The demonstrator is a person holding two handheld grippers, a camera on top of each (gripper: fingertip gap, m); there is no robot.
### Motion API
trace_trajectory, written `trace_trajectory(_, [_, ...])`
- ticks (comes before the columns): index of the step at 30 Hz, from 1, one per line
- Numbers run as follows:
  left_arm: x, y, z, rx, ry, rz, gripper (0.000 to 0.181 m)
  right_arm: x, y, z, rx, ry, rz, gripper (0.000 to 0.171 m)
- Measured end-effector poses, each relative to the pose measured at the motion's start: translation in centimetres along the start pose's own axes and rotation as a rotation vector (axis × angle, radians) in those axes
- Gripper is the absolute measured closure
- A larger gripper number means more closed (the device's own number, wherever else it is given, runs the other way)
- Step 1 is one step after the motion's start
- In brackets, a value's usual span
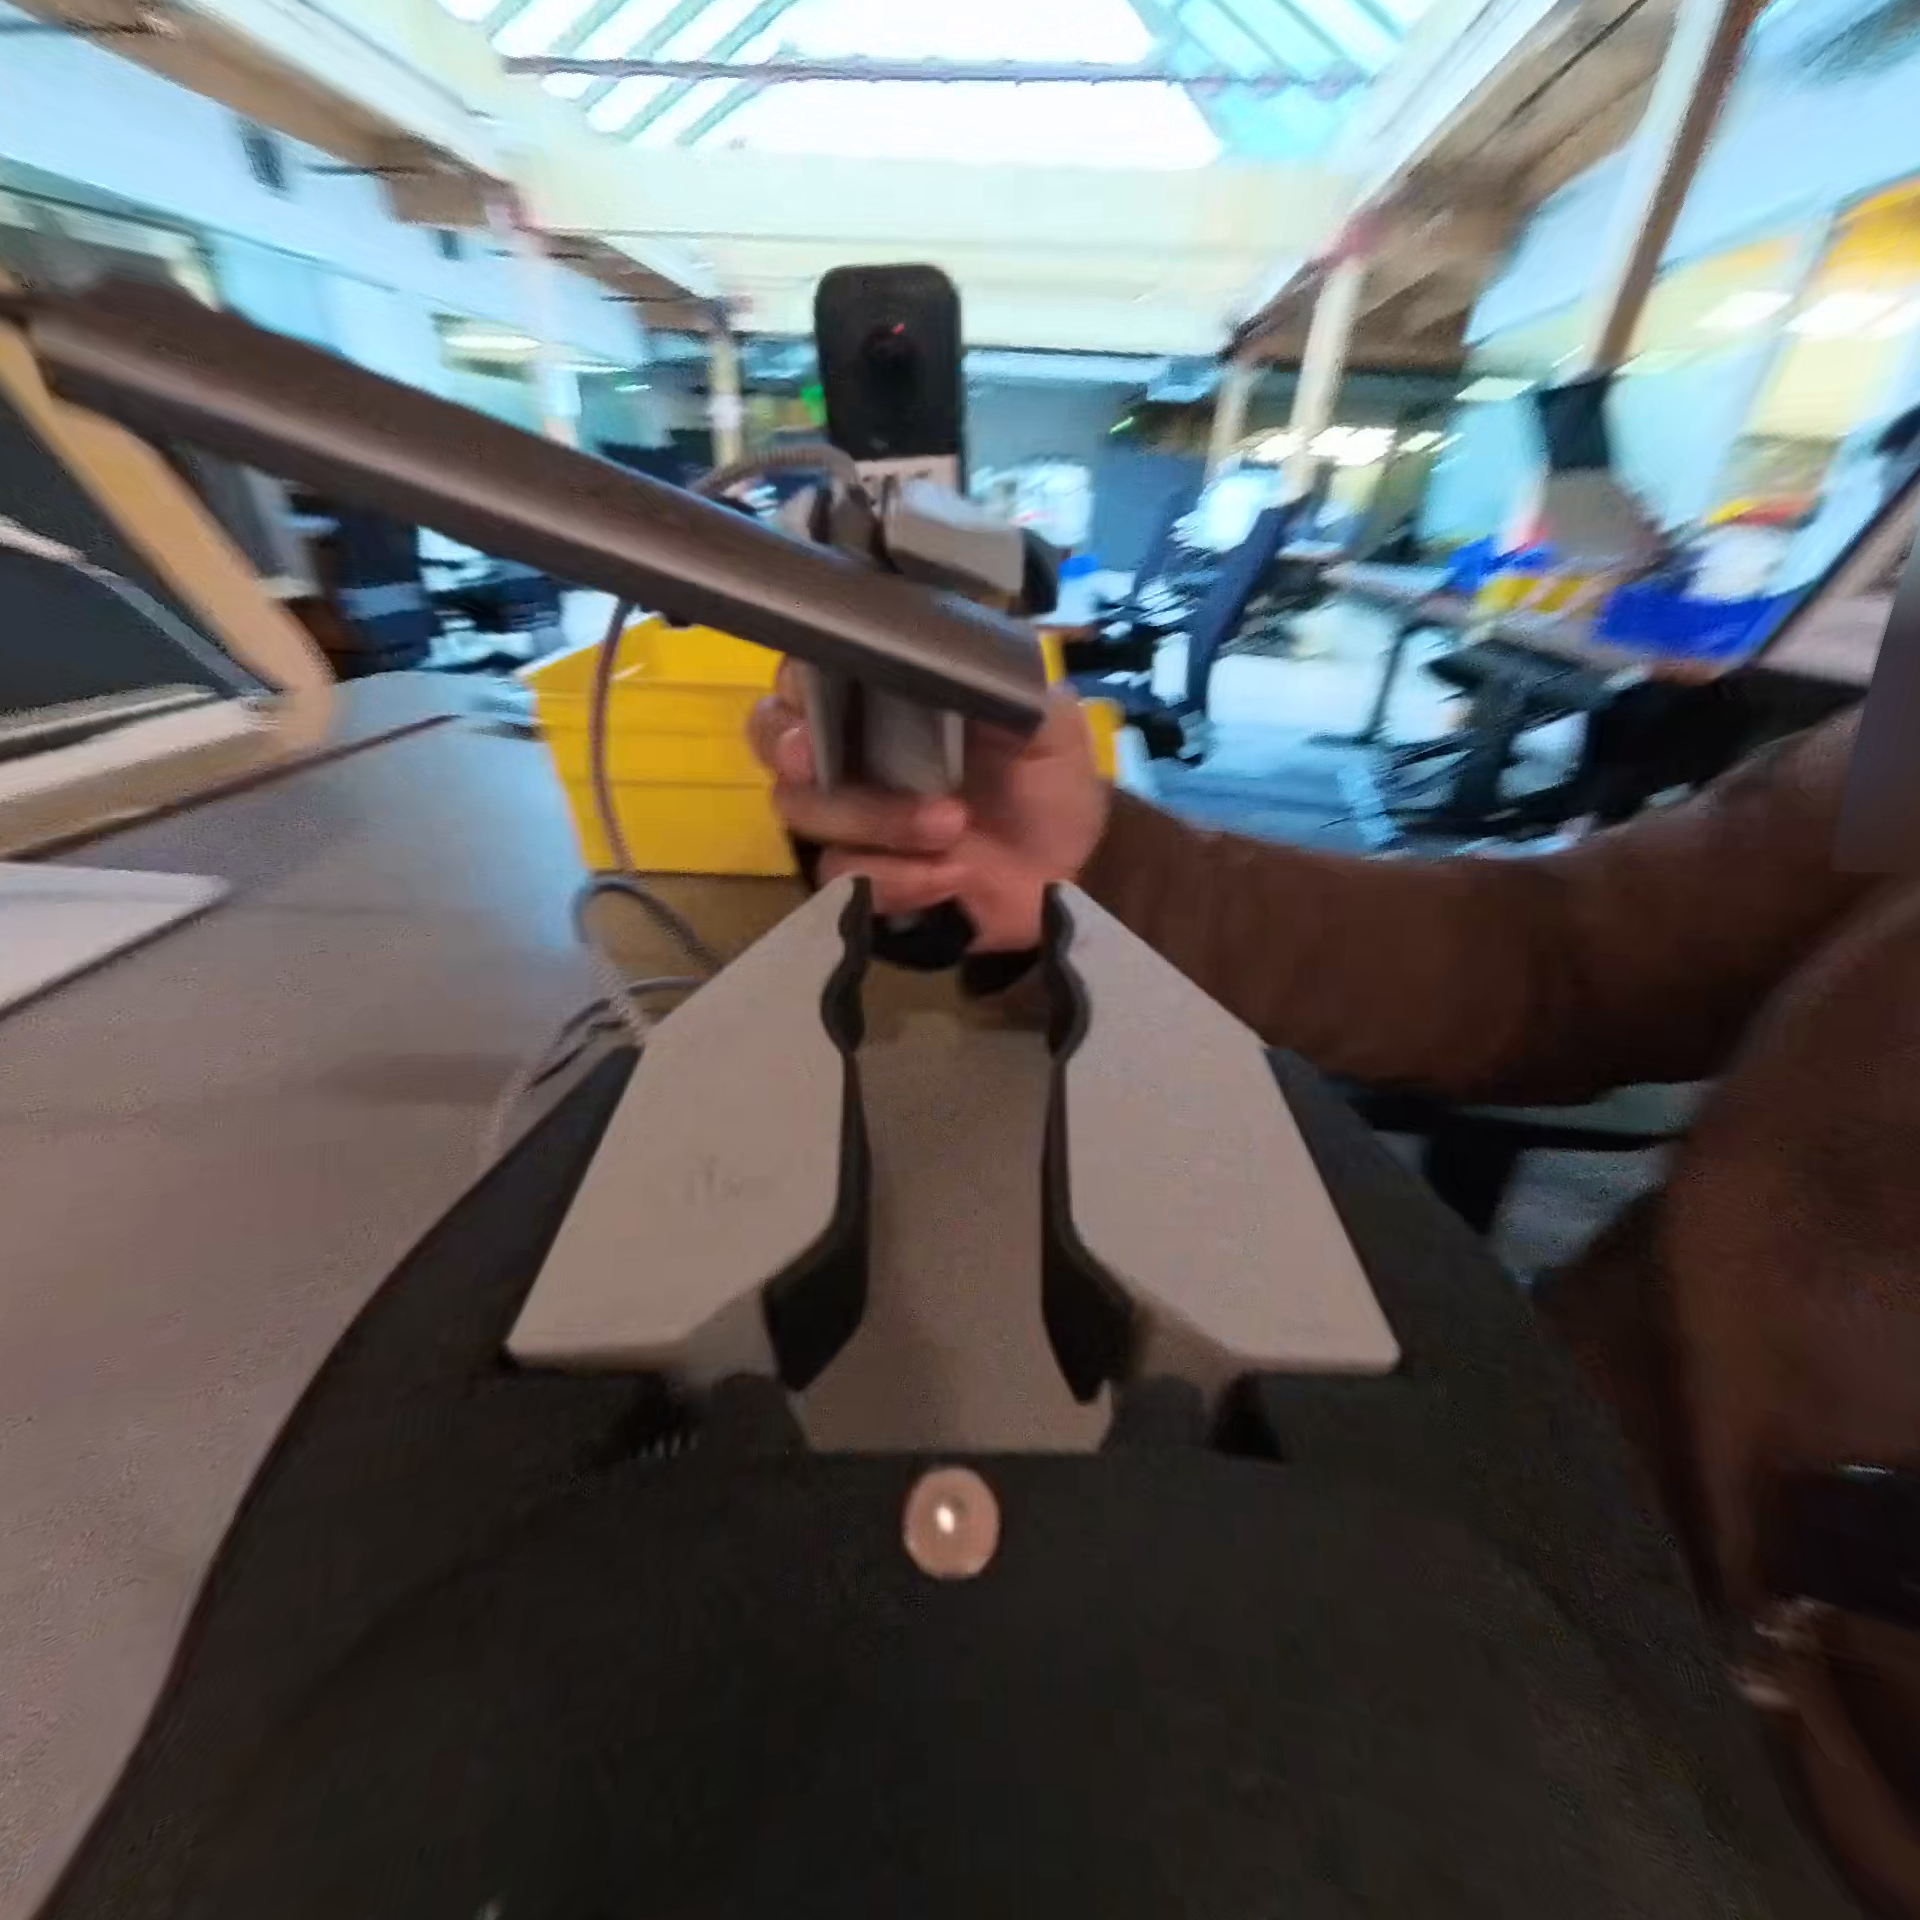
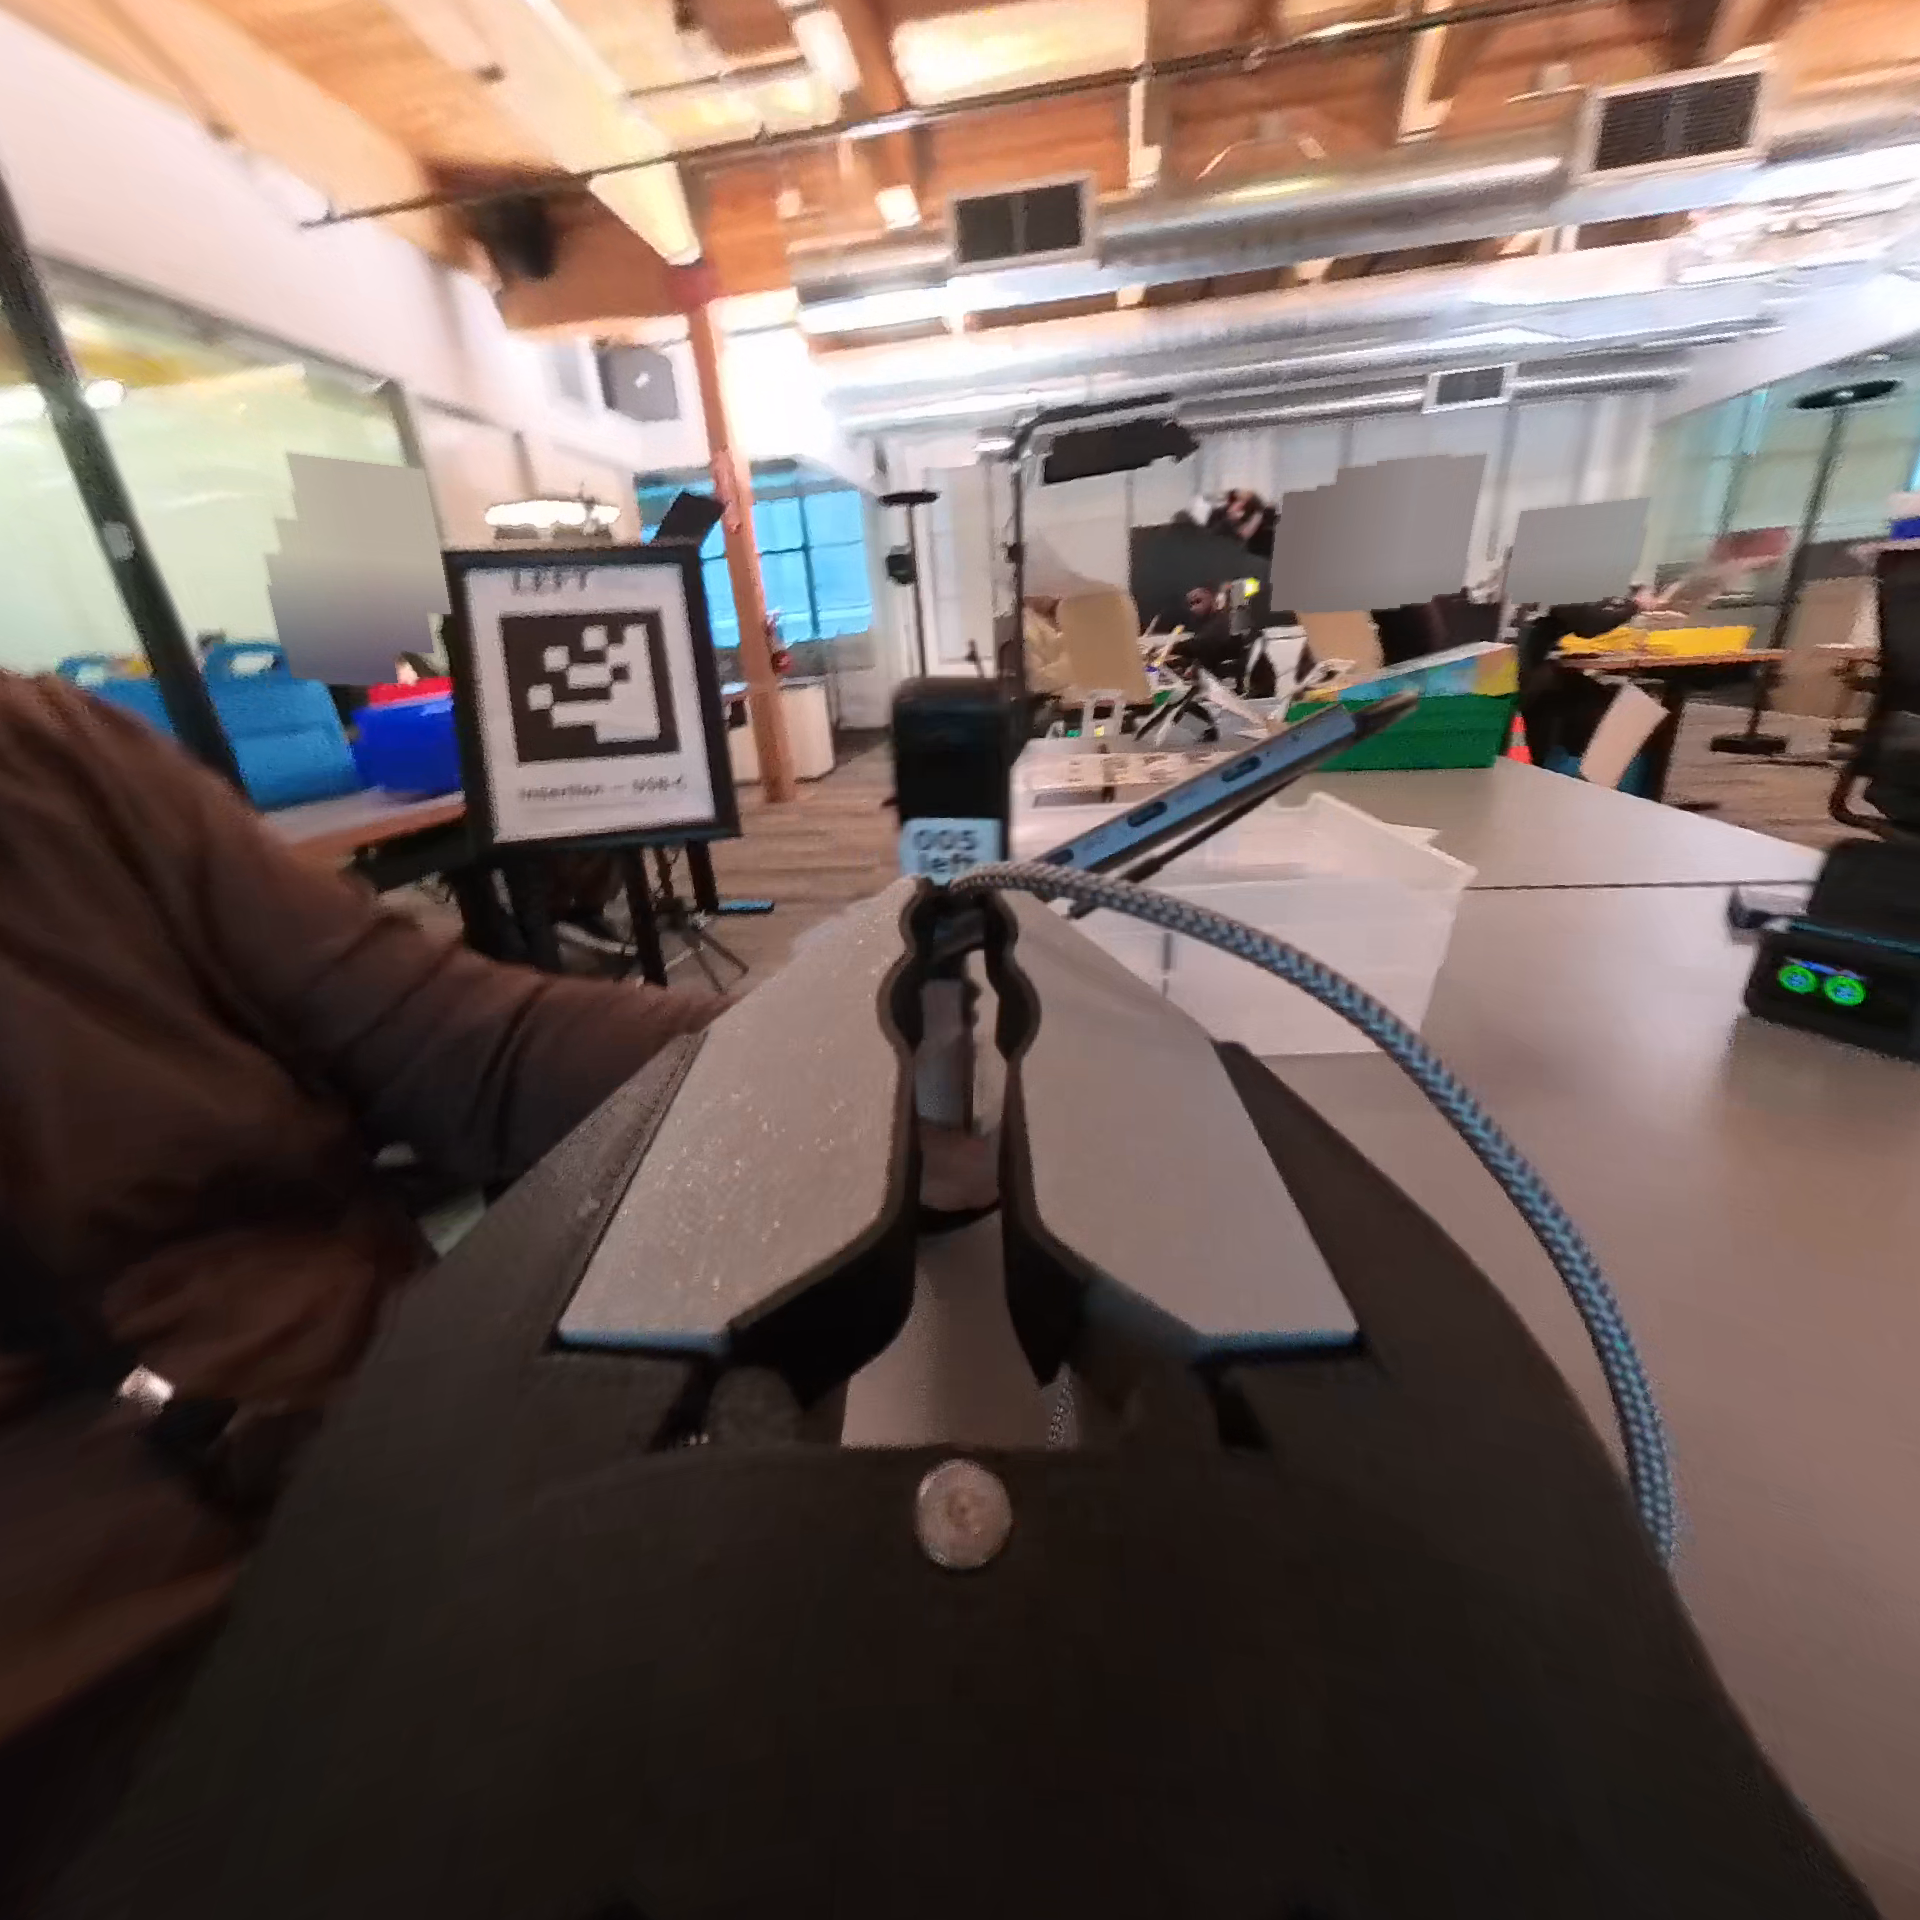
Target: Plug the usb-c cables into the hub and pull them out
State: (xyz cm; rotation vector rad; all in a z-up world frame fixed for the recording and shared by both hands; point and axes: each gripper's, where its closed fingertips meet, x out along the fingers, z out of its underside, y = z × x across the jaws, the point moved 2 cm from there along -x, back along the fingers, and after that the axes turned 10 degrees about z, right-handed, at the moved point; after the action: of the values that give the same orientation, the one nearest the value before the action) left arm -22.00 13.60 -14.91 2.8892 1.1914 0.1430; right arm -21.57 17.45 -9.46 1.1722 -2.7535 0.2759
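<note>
While the right tongs [image 2: 951, 920] pinch the braided cable [image 2: 1403, 1049] where it meets the hub [image 2: 1299, 743], we find the left tongs [image 1: 954, 914] spread and empty. The hub slants toward 2 o'clock, lifted off the table [image 2: 1662, 1299]. Its visible side ports stand empty, so we judge most of the plugging and all the pulling still outstanding.

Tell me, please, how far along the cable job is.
Nothing is visibly finished. In hand: the right gripper is shut on the braided cable at its plug, beside the raised hub; whether it is seated is hidden. The left gripper is open, empty. Left: pulling it free.
</note>
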Motion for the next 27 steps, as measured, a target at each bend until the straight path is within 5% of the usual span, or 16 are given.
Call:
trace_trajectory(4, [-0.7,0.7,-1.4,-0.111,0.127,0.109,0.149,0.4,-1.9,0.8,-0.086,-0.064,-0.073,0.165])
trace_trajectory(10, [-0.2,1.3,-0.5,-0.104,0.069,0.142,0.145,0.5,-3.5,2.0,-0.13,-0.155,-0.163,0.165])
trace_trajectory(17, [0.1,2.6,-0.4,-0.127,0.064,0.22,0.164,0.1,-3.9,2.1,-0.158,-0.174,-0.178,0.165])
trace_trajectory(22, [-0.8,4.3,-2.1,-0.234,0.176,0.412,0.149,-0.2,-4.4,1.5,-0.135,-0.137,-0.219,0.165])
trace_trajectory(27, [-1.2,1.3,-2.3,-0.248,0.227,0.246,0.148,1.1,-4.3,4.1,-0.175,-0.266,-0.192,0.165])
